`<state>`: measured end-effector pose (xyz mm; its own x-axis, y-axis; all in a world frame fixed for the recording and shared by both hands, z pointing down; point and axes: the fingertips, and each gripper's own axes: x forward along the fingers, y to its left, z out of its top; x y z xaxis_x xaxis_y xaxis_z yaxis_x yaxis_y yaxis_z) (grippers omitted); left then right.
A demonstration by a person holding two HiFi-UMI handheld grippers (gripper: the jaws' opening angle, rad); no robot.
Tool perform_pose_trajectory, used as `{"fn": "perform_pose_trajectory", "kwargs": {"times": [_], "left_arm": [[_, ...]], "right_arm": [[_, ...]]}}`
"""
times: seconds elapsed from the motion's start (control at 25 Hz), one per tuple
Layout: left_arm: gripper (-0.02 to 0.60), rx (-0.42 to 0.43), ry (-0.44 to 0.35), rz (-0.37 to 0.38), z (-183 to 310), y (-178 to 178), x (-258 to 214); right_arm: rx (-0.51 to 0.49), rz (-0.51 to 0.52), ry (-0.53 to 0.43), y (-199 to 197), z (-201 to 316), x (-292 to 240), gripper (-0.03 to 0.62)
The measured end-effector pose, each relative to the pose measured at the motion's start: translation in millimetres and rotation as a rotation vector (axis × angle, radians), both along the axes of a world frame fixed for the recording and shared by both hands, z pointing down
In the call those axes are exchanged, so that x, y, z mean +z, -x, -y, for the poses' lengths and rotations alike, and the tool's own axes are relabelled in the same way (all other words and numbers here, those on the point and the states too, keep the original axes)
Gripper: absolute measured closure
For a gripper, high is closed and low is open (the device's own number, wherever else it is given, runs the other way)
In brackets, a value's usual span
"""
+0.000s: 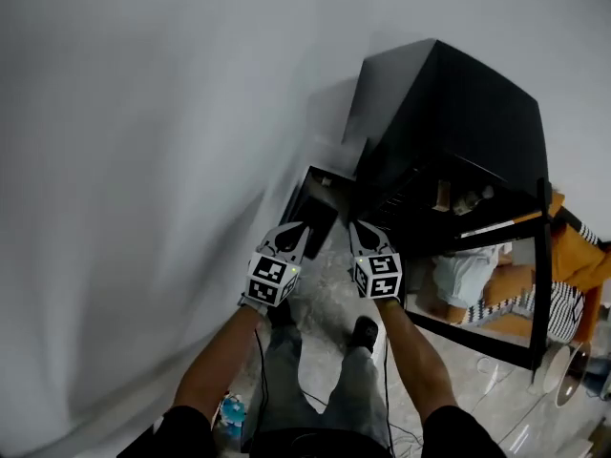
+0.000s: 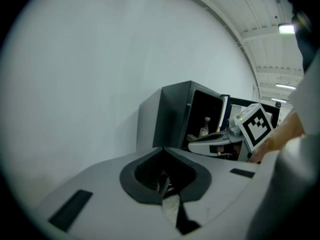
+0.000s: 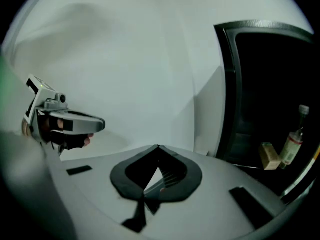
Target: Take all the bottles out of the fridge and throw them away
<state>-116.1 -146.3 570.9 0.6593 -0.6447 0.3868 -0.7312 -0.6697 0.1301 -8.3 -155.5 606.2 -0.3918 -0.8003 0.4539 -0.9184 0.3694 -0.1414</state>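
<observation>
Standing against the white wall [image 1: 143,160], a black fridge [image 1: 449,113] gapes open.

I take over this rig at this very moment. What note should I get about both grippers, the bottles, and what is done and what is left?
Left gripper: shut, empty.
Right gripper: shut, empty.
Both are held up in front of the fridge, touching nothing.
The fridge stands open. At least one bottle is upright inside, beside a small yellowish block.
Done: fridge opened. How many bottles are already out cannot be told.
Left: take out that bottle and any others and throw them away. The dark box beside the fridge may be the bin.
</observation>
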Motion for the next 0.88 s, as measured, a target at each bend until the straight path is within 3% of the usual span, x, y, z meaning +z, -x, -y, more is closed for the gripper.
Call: {"fn": "perform_pose_trajectory", "kwargs": {"times": [0.2,0.52,0.88], "left_arm": [[0.580,0.122,-0.052,-0.042,-4.4,-49.3,-76.2],[0.580,0.238,-0.115,-0.126,-1.5,-111.9,-168.4],[0.580,0.398,-0.086,-0.174,-14.6,-167.4,-226.5]], "right_arm": [[0.031,0.025,-0.068,-14.0,-13.4,-88.7,0.586],[0.107,0.049,-0.144,-55.0,-25.9,-182.5,0.586],[0.227,0.091,-0.165,-107.3,-39.5,-245.7,0.586]]}}
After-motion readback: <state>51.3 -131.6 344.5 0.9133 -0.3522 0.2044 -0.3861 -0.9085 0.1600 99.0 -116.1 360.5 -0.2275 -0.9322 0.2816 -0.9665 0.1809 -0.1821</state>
